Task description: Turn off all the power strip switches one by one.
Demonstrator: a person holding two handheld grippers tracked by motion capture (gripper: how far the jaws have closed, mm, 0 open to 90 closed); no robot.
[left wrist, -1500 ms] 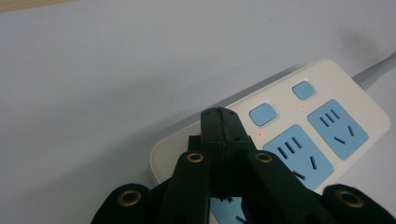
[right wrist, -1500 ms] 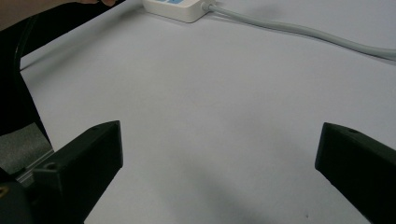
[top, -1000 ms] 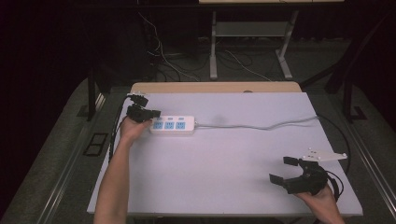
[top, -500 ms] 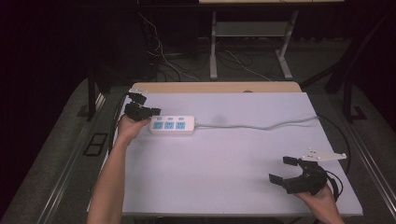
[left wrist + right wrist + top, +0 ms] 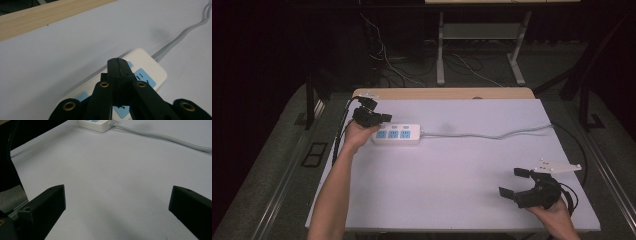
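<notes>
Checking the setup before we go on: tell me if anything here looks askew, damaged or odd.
Nothing stands out. The white power strip lies flat on the table, its grey cord trailing off the right edge. The left hand-held gripper is shut above the strip; the right hand-held gripper is open over bare table.

1. A white power strip with three blue socket faces lies at the left rear of the white table.
2. Its grey cord runs right across the table to the far edge.
3. The left gripper sits just beside the strip's left end.
4. The right gripper, jaws spread wide, hangs near the front right corner.
</notes>
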